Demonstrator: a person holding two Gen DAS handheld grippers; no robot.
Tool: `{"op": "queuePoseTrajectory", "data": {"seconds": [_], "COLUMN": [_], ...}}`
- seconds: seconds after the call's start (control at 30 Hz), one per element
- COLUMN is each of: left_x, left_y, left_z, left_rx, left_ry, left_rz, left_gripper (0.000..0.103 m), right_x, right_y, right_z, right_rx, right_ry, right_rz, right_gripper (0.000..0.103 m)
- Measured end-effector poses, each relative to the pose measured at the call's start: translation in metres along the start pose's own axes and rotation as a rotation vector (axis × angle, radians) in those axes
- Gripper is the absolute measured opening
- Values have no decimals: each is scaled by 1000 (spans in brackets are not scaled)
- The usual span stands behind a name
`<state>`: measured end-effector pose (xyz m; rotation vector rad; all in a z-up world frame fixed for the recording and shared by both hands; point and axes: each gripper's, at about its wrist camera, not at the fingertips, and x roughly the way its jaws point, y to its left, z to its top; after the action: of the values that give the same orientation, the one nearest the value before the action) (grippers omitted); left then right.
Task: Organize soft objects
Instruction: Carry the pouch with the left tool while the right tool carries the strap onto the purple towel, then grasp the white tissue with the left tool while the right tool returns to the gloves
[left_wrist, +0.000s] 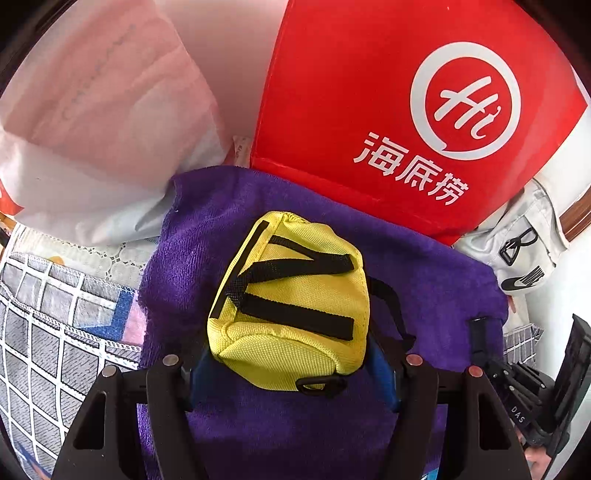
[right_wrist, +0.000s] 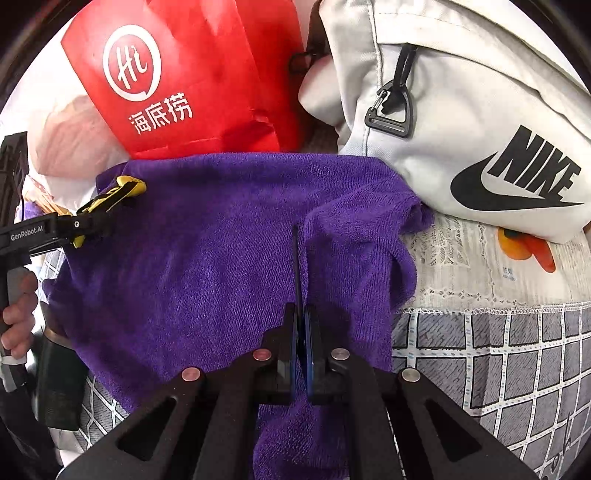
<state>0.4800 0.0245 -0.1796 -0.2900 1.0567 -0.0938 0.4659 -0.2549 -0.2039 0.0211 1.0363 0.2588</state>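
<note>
A small yellow pouch (left_wrist: 291, 302) with black straps is held between the blue pads of my left gripper (left_wrist: 293, 373), above a purple towel (left_wrist: 229, 229) spread on the bed. In the right wrist view the pouch (right_wrist: 118, 195) shows at the far left in the left gripper. My right gripper (right_wrist: 301, 332) is shut over the purple towel (right_wrist: 221, 251), pinching a thin black strap (right_wrist: 295, 258) that stands up between its pads.
A red paper bag (left_wrist: 369, 92) with a white logo lies behind the towel, a pink-and-white plastic bag (left_wrist: 96, 110) to its left. A white Nike bag (right_wrist: 480, 110) lies right of the towel. A checked bedsheet (right_wrist: 498, 362) covers the bed.
</note>
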Motion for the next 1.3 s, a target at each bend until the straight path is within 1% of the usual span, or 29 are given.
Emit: {"op": "queuePoseTrajectory", "data": {"seconds": [0.13, 0.17, 0.23, 0.27, 0.3, 0.33, 0.37, 0.4, 0.63, 0.73, 0.8, 0.83, 0.93, 1.03, 1.1, 1.2, 1.3], "left_x": [3, 4, 7, 7, 5, 2, -1, -4, -38, -60, -73, -81, -109, -140, -159, -181, -198], "left_y": [4, 4, 4, 2, 2, 1, 0, -1, -7, -9, -9, -9, -9, -9, -8, -5, 3], "left_z": [4, 4, 5, 5, 5, 4, 4, 4, -1, -8, -12, -15, -26, -37, -46, -62, -83], "left_rx": [-12, -14, -17, -20, -26, -31, -33, -30, 9, 33, 40, 46, 77, 95, 103, 107, 101], "left_ry": [21, 33, 52, 53, 51, 49, 46, 41, -10, -55, -70, -76, -105, -157, -176, -189, -189], "left_rz": [-16, -15, -21, -28, -40, -48, -51, -48, -22, -9, -7, -14, -42, -27, -27, -36, -46], "left_gripper": [70, 70, 71, 72, 75, 81, 82, 82, 82, 82, 82, 80, 80, 80, 80, 80, 80], "right_x": [2, 2, 2, 0, -3, -6, -10, -13, -40, -59, -71, -78, -99, -119, -129, -147, -161], "right_y": [5, 6, 10, 10, 10, 10, 13, 14, 22, 25, 24, 24, 28, 36, 45, 61, 76], "right_z": [0, 1, 3, 3, 3, 3, 4, 4, 3, -4, -11, -16, -32, -50, -63, -88, -114], "right_rx": [-10, -10, -12, -13, -13, -13, -15, -18, -8, 17, 24, 24, 24, 32, 27, 1, -19], "right_ry": [-3, -5, -14, -21, -32, -39, -52, -61, -120, -149, -150, -152, -177, -202, -204, -197, -200], "right_rz": [-9, -9, -3, -2, 13, 17, 10, 2, 0, -6, -7, -15, -43, -55, -49, -28, -35], "right_gripper": [4, 8, 21, 34, 41, 45, 54, 59, 60, 60, 60, 60, 60, 60, 60, 60, 60]}}
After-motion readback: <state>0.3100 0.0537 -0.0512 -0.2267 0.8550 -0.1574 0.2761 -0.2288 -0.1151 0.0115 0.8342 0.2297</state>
